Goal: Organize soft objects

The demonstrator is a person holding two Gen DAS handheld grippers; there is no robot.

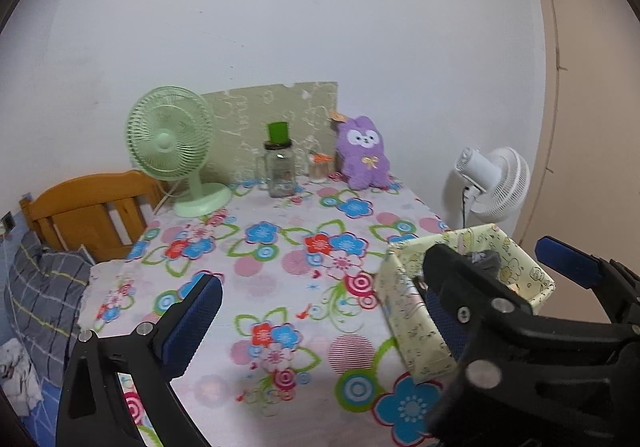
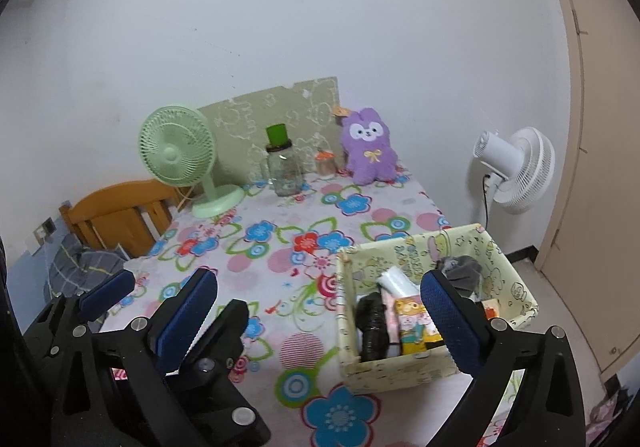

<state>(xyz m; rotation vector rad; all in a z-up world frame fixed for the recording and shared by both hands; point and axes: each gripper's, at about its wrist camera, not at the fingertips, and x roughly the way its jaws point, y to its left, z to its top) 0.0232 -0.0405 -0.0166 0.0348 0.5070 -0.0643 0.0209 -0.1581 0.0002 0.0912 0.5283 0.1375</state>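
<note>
Yellow patterned fabric box [image 2: 436, 365] sits at the table's right edge, holding soft items. My right claw [image 2: 320, 319] is spread fully wide, empty, its right finger in front of the box. My left claw [image 1: 320, 323] gapes equally wide, empty, box to its right.

- The tablecloth [image 2: 280, 359] is looking like thin matt cloth, printed with flowers.
- The purple plush toy [image 2: 370, 151] at the far side is showing fuzzy, soft pile.
- The storage box [image 2: 400, 371] on the right is appearing as matt patterned paper or fabric over stiff walls.
- The jar [image 2: 285, 171] is gleaming as clear glass, under a glossy green plastic cap.
- The green fan [image 2: 178, 155] is shining as smooth plastic.
- The headboard [image 2: 120, 207] on the left is glowing as varnished wood.
- The left gripper [image 1: 320, 307] is showing matt black plastic, metal rivets and textured blue pads [image 1: 192, 319].
</note>
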